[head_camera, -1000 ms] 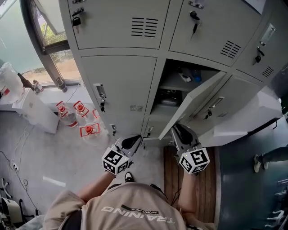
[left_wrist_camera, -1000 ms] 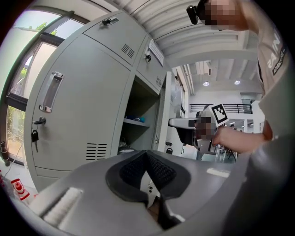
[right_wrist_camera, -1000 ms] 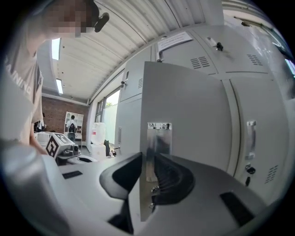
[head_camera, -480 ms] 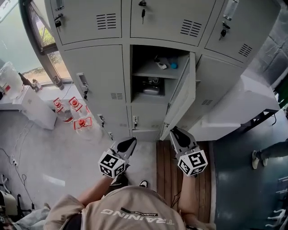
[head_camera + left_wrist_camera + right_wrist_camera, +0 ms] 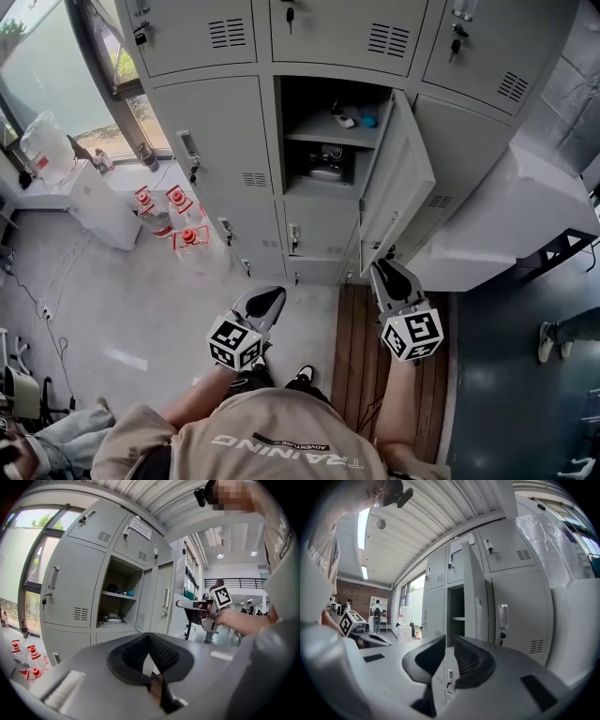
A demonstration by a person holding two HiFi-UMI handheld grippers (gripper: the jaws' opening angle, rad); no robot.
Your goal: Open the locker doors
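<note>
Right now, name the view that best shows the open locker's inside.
Left gripper view: it looks straight into the open locker, both shelves visible. Head view sees it from above; right gripper view shows only a sliver.

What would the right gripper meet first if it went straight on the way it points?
Probably the small closed door under the open compartment: it shows in the gap of the right gripper. The open door stands close beside that line, and depth is unclear.
</note>
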